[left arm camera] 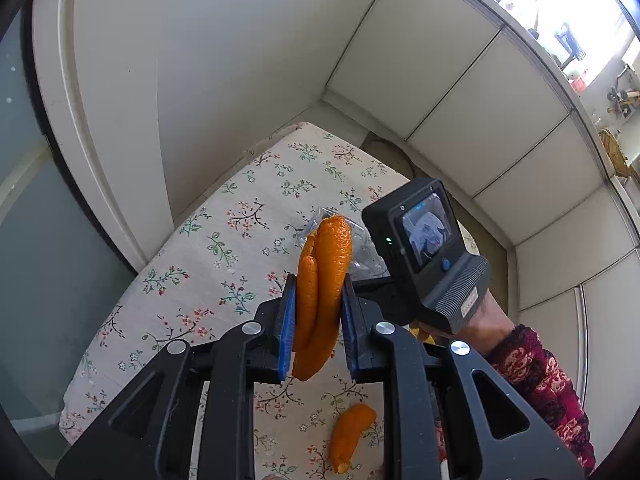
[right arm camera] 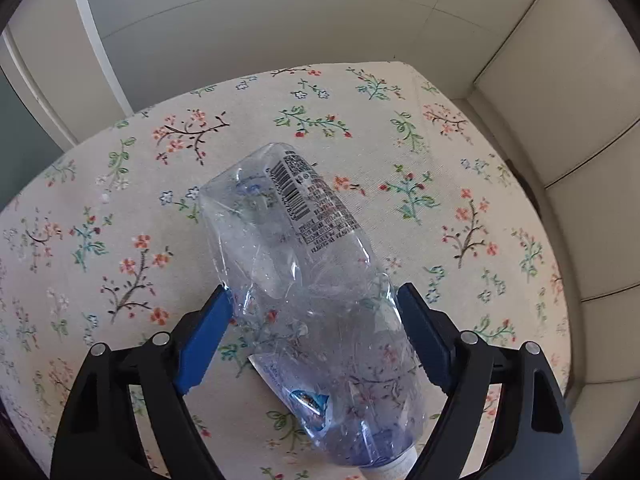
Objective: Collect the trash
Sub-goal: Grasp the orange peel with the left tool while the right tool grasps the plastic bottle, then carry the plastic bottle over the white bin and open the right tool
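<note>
A long curled orange peel (left arm camera: 326, 264) stands upright between the blue pads of my left gripper (left arm camera: 319, 282), which is shut on it above the table. A second orange peel (left arm camera: 352, 432) lies on the floral tablecloth (left arm camera: 224, 240) below. In the right wrist view a crushed clear plastic bottle (right arm camera: 296, 240) lies on the cloth, its cap end toward the camera. My right gripper (right arm camera: 314, 296) straddles it, and both blue pads (right arm camera: 204, 340) touch its sides. From the left wrist view only a bit of the bottle (left arm camera: 362, 256) shows behind the held peel.
The table stands in a corner of pale walls (left arm camera: 240, 80) and cabinet panels (left arm camera: 480, 120). A hand in a red patterned sleeve (left arm camera: 540, 376) holds the right gripper's body (left arm camera: 424, 248). The cloth's far edge (right arm camera: 320, 68) lies close to the wall.
</note>
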